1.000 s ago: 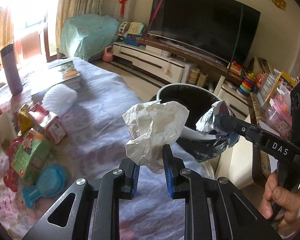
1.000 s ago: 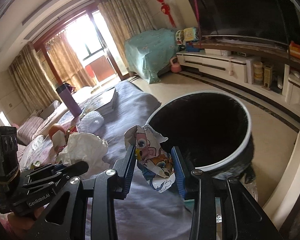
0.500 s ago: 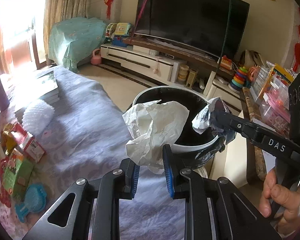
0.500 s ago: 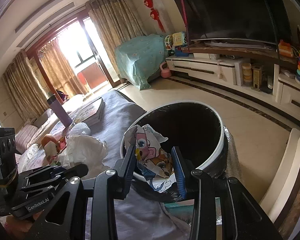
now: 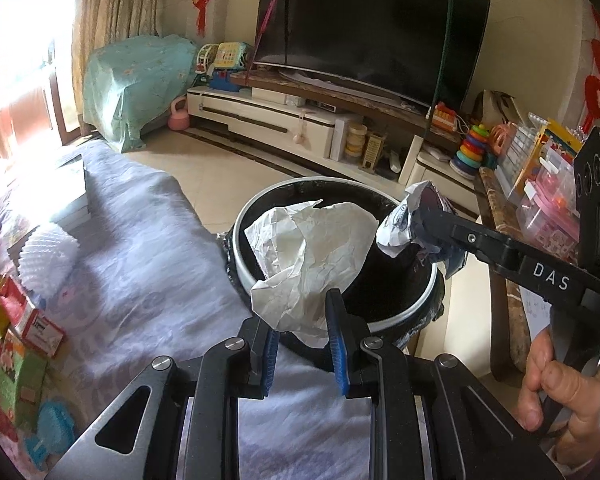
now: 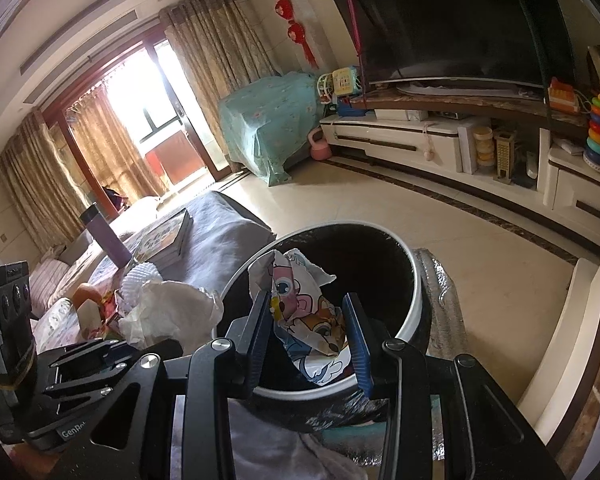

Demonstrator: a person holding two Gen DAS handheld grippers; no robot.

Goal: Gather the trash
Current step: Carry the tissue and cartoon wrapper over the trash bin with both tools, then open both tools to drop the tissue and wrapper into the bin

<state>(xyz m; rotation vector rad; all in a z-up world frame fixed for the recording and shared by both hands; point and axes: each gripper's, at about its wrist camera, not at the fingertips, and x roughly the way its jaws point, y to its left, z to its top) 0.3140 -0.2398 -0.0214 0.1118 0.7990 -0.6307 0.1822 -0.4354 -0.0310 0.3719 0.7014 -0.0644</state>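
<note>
white crumpled paper [image 5: 312,256]; cartoon-print wrapper [image 6: 308,316]; black bin [image 5: 396,312], white rim; blue-padded tongs [image 5: 302,350].

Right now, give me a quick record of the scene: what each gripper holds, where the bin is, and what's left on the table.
left gripper: shut on crumpled white paper, above bin
right gripper: shut on cartoon wrapper, above bin
trash bin: open, black liner, beside table
table: purple cloth; snack boxes, white foam net, books
</note>
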